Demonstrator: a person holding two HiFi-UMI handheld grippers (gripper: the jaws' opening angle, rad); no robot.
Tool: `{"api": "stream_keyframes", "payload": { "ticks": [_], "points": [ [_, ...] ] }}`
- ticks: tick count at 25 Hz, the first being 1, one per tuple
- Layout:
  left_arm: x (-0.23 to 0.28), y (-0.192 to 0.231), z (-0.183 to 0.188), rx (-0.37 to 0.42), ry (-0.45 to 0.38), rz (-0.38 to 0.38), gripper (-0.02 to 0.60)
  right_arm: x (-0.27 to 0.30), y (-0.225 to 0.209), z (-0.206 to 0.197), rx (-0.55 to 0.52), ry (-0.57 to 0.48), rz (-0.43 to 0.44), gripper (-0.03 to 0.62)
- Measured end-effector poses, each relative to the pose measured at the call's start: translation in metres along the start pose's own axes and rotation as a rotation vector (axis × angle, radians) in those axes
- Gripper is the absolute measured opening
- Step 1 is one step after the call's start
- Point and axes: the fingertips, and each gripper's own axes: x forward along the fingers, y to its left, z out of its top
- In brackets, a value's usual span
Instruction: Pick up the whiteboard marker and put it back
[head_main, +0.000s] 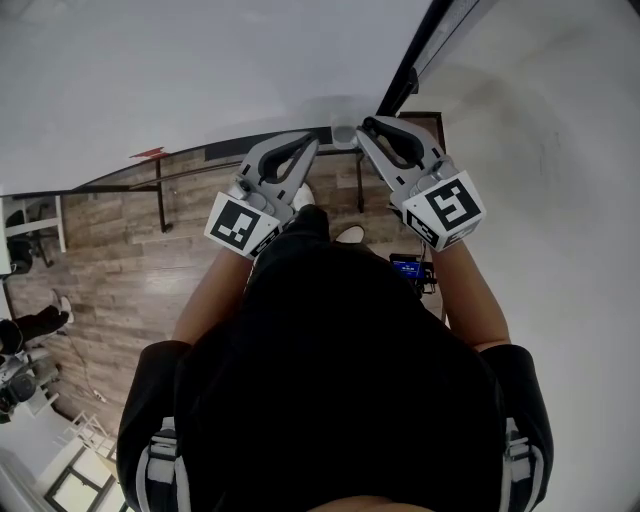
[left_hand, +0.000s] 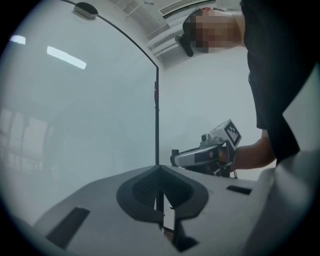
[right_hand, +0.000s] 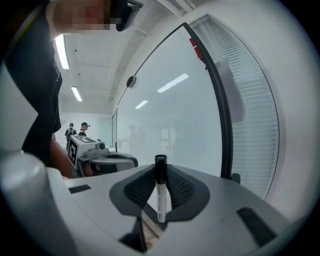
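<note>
A whiteboard marker (right_hand: 160, 195), white barrel with a black cap on top, stands upright between the pads of my right gripper (right_hand: 160, 172), which is shut on it. My left gripper (left_hand: 159, 170) has its jaws together with nothing between them. Both grippers are raised side by side in front of a large whiteboard (right_hand: 170, 115), and both point toward it. In the head view my left gripper (head_main: 308, 143) and right gripper (head_main: 368, 127) nearly meet at their tips; the marker is hidden there. Each gripper view shows the other gripper beside it.
The whiteboard's dark frame edge (left_hand: 156, 125) runs straight up ahead of the left jaws. A window with blinds (right_hand: 250, 90) lies right of the board. Below is wood flooring (head_main: 120, 270) with a black stand leg (head_main: 160, 200). Two people (right_hand: 75, 131) stand far off.
</note>
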Motion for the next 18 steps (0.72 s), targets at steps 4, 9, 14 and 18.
{"api": "stream_keyframes", "payload": {
  "ticks": [4, 9, 14, 18],
  "points": [
    [0.000, -0.015, 0.012, 0.028, -0.016, -0.007, 0.005, -0.018, 0.006, 0.005, -0.023, -0.006, 0.023, 0.061],
    [-0.002, -0.031, 0.017, 0.040, -0.022, -0.013, 0.005, -0.038, 0.011, 0.004, -0.010, -0.016, 0.025, 0.061],
    [-0.005, -0.043, 0.016, 0.037, -0.023, -0.023, 0.005, -0.053, 0.018, 0.000, 0.002, -0.019, 0.024, 0.061],
    [-0.005, -0.052, 0.017, 0.031, -0.025, -0.041, 0.005, -0.063, 0.025, 0.001, 0.002, -0.025, 0.018, 0.061]
  ]
}}
